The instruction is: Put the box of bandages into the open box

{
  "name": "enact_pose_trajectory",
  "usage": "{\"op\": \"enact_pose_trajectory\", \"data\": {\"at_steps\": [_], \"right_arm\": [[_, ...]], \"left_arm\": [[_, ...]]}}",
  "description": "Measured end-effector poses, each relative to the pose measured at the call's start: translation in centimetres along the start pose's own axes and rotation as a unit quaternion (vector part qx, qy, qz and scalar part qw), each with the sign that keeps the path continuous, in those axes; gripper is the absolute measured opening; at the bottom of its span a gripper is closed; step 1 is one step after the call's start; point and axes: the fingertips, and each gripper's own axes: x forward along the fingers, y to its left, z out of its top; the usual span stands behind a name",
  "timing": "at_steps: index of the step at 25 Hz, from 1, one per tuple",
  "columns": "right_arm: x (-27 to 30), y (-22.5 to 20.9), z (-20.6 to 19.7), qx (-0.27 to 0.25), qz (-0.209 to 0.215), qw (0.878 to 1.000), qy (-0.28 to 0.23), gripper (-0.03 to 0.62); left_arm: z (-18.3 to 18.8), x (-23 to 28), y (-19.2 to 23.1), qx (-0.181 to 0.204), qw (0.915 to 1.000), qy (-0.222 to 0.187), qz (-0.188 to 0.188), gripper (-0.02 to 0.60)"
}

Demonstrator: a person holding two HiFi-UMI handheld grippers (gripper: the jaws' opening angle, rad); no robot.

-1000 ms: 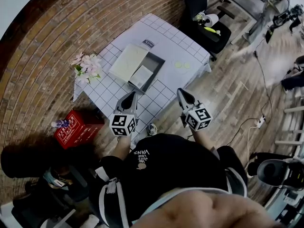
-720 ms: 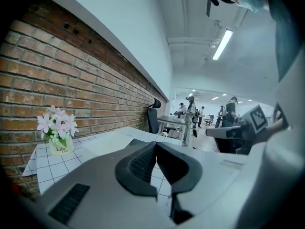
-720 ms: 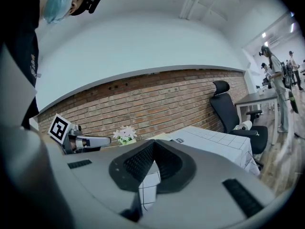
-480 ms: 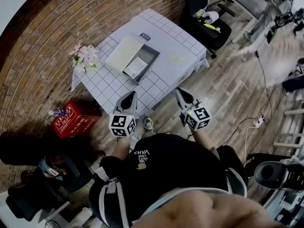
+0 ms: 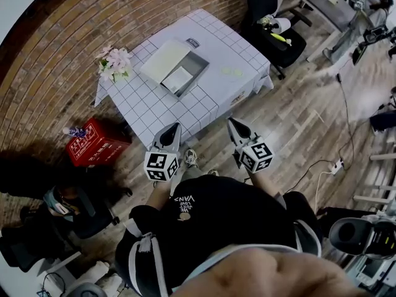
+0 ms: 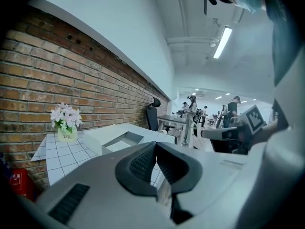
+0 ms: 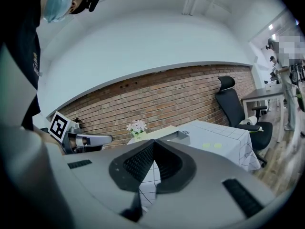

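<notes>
The open grey box (image 5: 193,67) lies on the checked table (image 5: 148,104), its pale lid (image 5: 164,59) beside it. A flat white box of bandages (image 5: 178,79) rests inside. My left gripper (image 5: 175,127) and right gripper (image 5: 233,124) hang over the wooden floor short of the table's near edge, both shut and empty. In the left gripper view the shut left gripper (image 6: 156,144) points at the open box (image 6: 118,141) some way off. From the right gripper view, the right gripper (image 7: 153,143) is shut too, with the open box (image 7: 180,136) far ahead.
Flowers in a vase (image 5: 116,64) stand at the table's left corner, a small dark-labelled item (image 5: 193,41) at its far edge, and two green pads (image 5: 232,72) on its right. A red crate (image 5: 96,144) sits on the floor left. A black chair (image 5: 279,39) stands beyond the table.
The table has slid further away from both grippers in the head view, as the person steps back from it. Both grippers stay shut and empty.
</notes>
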Motion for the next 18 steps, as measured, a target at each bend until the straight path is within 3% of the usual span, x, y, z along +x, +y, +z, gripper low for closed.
{"op": "enact_pose_trajectory", "data": {"at_steps": [11, 18], "right_arm": [[-2.5, 1.3, -1.2, -0.003, 0.027, 1.0, 0.006, -0.003], [-3.3, 1.5, -1.8, -0.011, 0.021, 1.0, 0.013, -0.003]], "left_arm": [[-1.1, -3.2, -2.3, -0.008, 0.9994, -0.009, 0.031, 0.012], [-1.1, -2.8, -3.5, -0.006, 0.9998, -0.01, 0.015, 0.012]]}}
